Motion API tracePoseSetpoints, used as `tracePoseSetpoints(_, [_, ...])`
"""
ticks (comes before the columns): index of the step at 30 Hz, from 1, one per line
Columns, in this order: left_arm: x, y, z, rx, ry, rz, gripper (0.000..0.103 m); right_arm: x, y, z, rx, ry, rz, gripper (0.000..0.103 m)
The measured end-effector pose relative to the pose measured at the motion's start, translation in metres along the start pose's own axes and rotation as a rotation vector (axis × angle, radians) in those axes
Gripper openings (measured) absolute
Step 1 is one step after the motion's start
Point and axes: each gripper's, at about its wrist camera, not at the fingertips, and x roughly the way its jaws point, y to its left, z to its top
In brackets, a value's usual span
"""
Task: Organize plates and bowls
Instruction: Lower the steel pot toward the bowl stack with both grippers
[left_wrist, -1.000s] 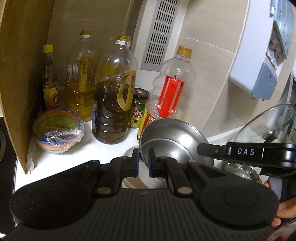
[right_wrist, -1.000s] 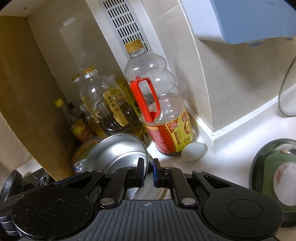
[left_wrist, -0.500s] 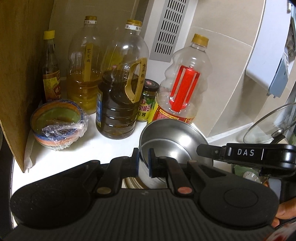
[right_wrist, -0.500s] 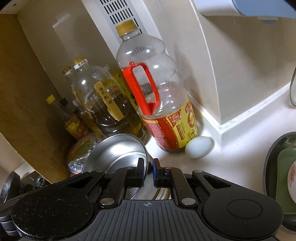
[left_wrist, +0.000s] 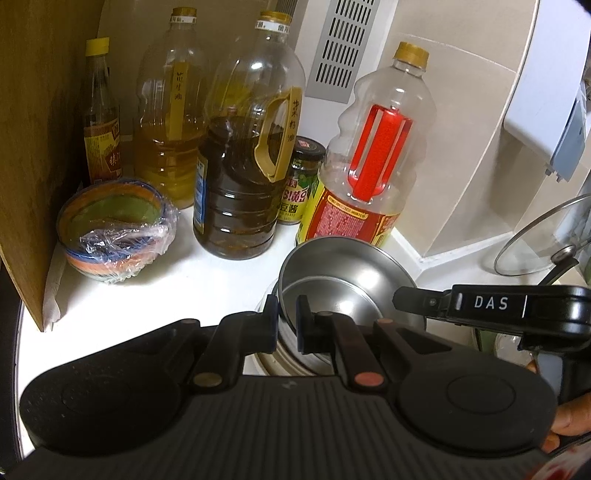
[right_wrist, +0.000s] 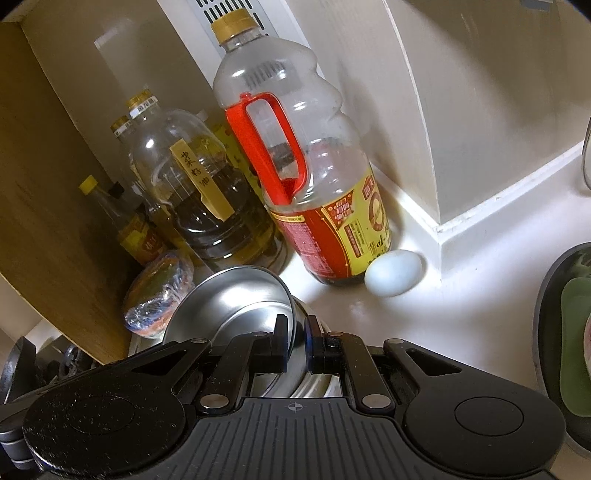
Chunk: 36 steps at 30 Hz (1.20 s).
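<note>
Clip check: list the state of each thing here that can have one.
Left gripper: shut on steel bowl rim.
Right gripper: shut on steel bowl rim.
Steel bowl: tilted, empty.
Striped bowl: covered with cling film.
Red-handled bottle: capped, nearly empty.
Egg: whole, beside the bottle.

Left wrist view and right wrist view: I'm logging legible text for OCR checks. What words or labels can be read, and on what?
"DAS": white letters on the right gripper body, seen in the left wrist view.
"菜籽油": handwritten on the yellow handle of the dark oil jug.
"花生油": handwritten strip on the golden oil bottle; hard to make out.
Red-handled bottle label, sauce jar label, small bottle label: print too small or blurred.
</note>
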Motion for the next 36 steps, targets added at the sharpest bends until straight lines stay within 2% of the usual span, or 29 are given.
tracePoseSetpoints(29, [0.0068,-0.0006,-0.0026,0.01,0.013,0.019,0.008,0.0058,-0.0043,-0.0017,0.011,0.015,-0.007,0.009])
tracePoseSetpoints(36, [0.0017,-0.005,-0.0029,0.016,0.003,0.008,0.008,-0.001,-0.0026,-0.0023,0.01,0.002,0.017,0.009])
